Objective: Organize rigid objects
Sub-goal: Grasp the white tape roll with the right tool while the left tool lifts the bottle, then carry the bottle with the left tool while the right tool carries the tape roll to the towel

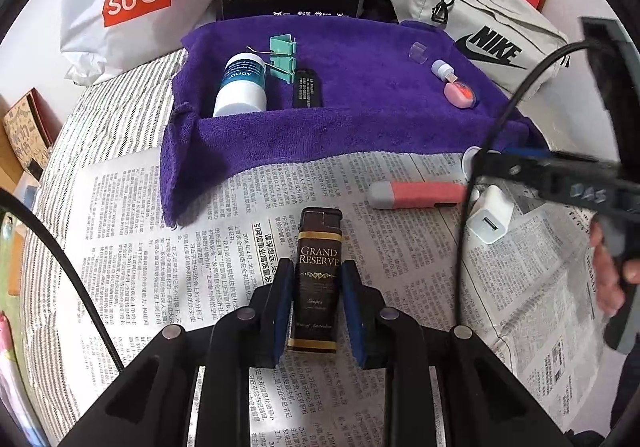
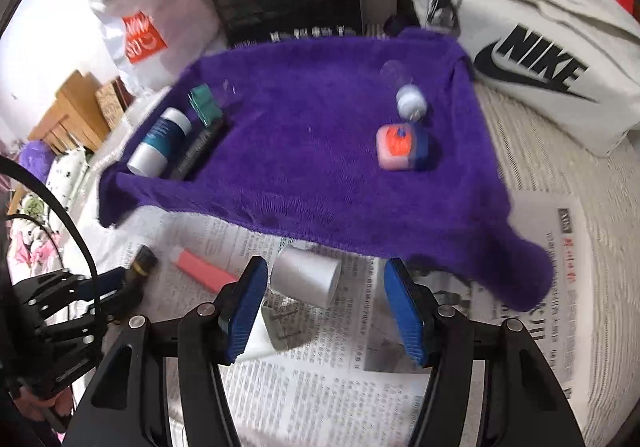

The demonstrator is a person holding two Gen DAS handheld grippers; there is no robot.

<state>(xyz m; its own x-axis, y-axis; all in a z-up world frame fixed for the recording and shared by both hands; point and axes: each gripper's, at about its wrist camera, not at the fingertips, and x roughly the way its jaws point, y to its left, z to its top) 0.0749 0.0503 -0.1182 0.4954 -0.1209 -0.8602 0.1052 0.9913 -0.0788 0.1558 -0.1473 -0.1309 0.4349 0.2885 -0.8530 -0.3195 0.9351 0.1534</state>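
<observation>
Left tongs (image 1: pixel 318 301) are clamped on the dark lighter (image 1: pixel 319 279), pads on its two long flat sides, abt mid-body; it lies lengthwise on the newspaper (image 1: pixel 160 247) w/ its cap pointing away from the tongs. Prob. light, stiff, smooth plastic, so a bit slippery; the flat sides are the right place to grip, no need to squeeze hard.

Right tongs (image 2: pixel 324 301) stand apart, nothing pinched. A white cylinder (image 2: pixel 306 275) lies on its side between the pads w/o touching them; looks light and rigid, will likely roll, so take it across the round body. A white charger (image 2: pixel 272 331) sits just below it, near the left pad.

Ahead of both tongs: purple towel (image 1: pixel 360 119) carrying a white bottle (image 1: pixel 240 87), green clips (image 1: pixel 282 55), pink eraser-like block (image 2: pixel 402 147). A pink marker (image 1: pixel 416 195) lies just right of the lighter's path; the right tool's cable (image 1: pixel 492 135) hangs across that side.
</observation>
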